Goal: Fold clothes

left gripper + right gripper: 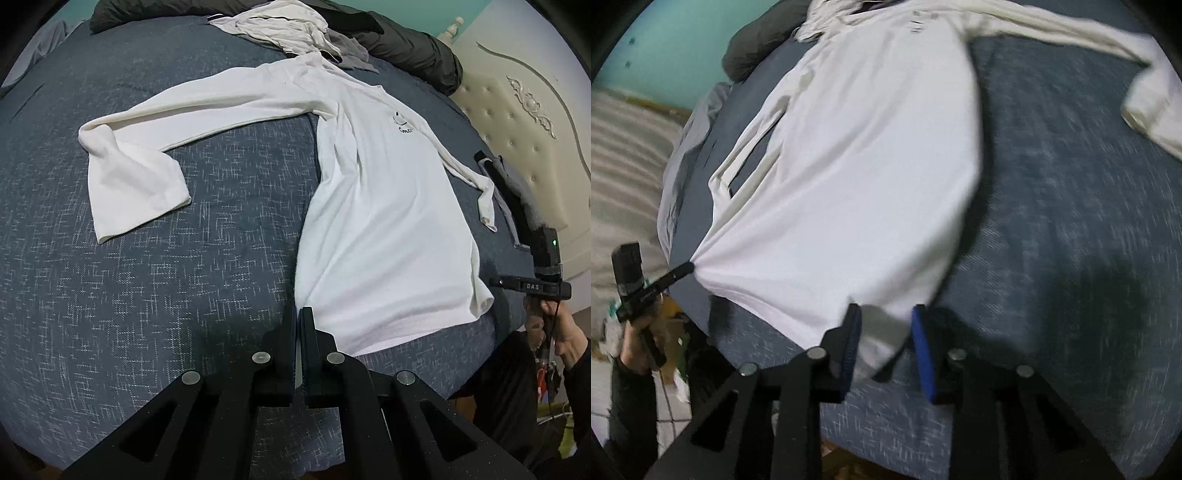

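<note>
Right wrist view: right claw (886,332) narrow, shirt (849,166) hem between pads; left claw (687,266) clamped on hem corner.

The right tool (886,314) stands with its jaws apart around the hem corner of a white long-sleeved shirt (857,177) spread on a blue bed (1052,221). The left tool (687,266) pinches the other hem corner.

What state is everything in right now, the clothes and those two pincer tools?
white shirt: spread flat on the bed, unfolded, one sleeve stretched sideways.
left gripper: shut on the shirt's hem corner.
right gripper: open, the other hem corner between its pads.
clothes pile: crumpled, unfolded, at the bed's far edge.
</note>
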A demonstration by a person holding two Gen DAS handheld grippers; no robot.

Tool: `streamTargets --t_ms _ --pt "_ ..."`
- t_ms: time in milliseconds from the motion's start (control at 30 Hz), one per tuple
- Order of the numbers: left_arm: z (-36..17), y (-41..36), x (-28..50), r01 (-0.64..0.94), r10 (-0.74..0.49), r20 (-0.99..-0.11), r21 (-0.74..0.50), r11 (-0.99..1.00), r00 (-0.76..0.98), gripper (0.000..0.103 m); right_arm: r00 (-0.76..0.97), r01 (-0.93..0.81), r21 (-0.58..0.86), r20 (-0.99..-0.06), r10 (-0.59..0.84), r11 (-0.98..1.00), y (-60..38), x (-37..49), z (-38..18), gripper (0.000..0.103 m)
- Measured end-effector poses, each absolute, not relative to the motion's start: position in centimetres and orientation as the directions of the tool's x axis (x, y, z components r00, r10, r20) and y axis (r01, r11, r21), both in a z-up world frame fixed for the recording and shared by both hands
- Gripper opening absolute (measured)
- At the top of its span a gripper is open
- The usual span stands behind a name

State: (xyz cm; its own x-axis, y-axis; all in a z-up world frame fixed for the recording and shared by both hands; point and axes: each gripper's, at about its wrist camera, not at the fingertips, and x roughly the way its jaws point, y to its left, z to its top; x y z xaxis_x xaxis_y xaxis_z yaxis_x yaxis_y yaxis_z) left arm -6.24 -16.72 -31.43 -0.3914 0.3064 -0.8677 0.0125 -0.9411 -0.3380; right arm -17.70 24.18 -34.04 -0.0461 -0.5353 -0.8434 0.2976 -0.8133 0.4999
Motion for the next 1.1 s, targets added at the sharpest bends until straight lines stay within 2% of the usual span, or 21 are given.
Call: streamTargets --t_ms 100,167,433,467,533,567,600,767,933,967,1033,1067,1100 --pt "-31.4 -16.7 -6.2 0.013 0.307 -0.868 -0.338 -0.941 -0.391 0.002 -0.062 0.34 0.482 -0.846 -0.53 -0.808 22.1 -17.9 -33.9 0.005" --pt "-31.4 -16.8 -6.1 0.014 0.308 -0.867 -0.34 -0.94 -0.391 0.002 -0.074 0.365 0.469 -0.846 -0.528 -0.804 20.6 -18.0 -33.8 0.002" --pt "-31.6 -16.9 -6.1 0.014 0.317 -0.865 -0.35 -0.937 -0.389 0.002 -0.072 0.385 0.433 -0.867 -0.494 -0.815 19.4 -17.9 -33.3 0.002" --pt "-31.7 -16.9 -6.1 0.013 0.318 -0.865 -0.351 -0.936 -0.388 0.002 -0.078 0.375 0.428 -0.87 -0.487 -0.823 20.3 -18.0 -33.0 0.004" --pt "-31.9 -16.9 -6.1 0.011 0.32 -0.865 -0.352 -0.936 -0.386 0.002 -0.093 0.364 0.414 -0.875 -0.475 -0.834 22.3 -17.7 -32.4 0.017" --pt "-31.9 -16.9 -6.1 0.01 0.321 -0.865 -0.352 -0.936 -0.385 0.002 -0.101 0.358 0.407 -0.878 -0.468 -0.84 23.4 -17.5 -32.1 0.03" --pt "-32.0 -16.9 -6.2 0.01 0.322 -0.865 -0.352 -0.936 -0.384 0.002 -0.108 0.344 0.403 -0.88 -0.462 -0.848 24.7 -17.3 -31.9 0.036" --pt "-32.1 -16.9 -6.3 0.014 0.321 -0.865 -0.354 -0.935 -0.385 0.002 -0.077 0.297 0.434 -0.877 -0.474 -0.85 28.5 -16.1 -32.6 0.036" --pt "-31.5 -16.7 -6.3 0.009 0.32 -0.863 -0.351 -0.936 -0.392 0.002 -0.036 0.291 0.491 -0.852 -0.523 -0.821 27.8 -15.5 -33.7 0.036" --pt "-31.3 -16.5 -6.3 0.003 0.317 -0.863 -0.346 -0.938 -0.393 0.002 -0.028 0.294 0.501 -0.847 -0.531 -0.814 27.3 -15.5 -33.9 0.035" --pt "-30.9 -16.4 -6.2 -0.004 0.312 -0.863 -0.338 -0.941 -0.396 0.002 -0.013 0.322 0.483 -0.858 -0.514 -0.815 25.8 -15.3 -34.3 0.024" --pt "-30.7 -16.4 -6.2 -0.006 0.311 -0.863 -0.337 -0.942 -0.399 0.002 -0.015 0.332 0.47 -0.864 -0.503 -0.818 25.1 -15.3 -34.3 0.012" --pt "-30.6 -16.4 -6.1 -0.007 0.31 -0.862 -0.336 -0.942 -0.402 0.002 -0.028 0.333 0.463 -0.866 -0.499 -0.822 24.8 -15.4 -34.1 0.006"
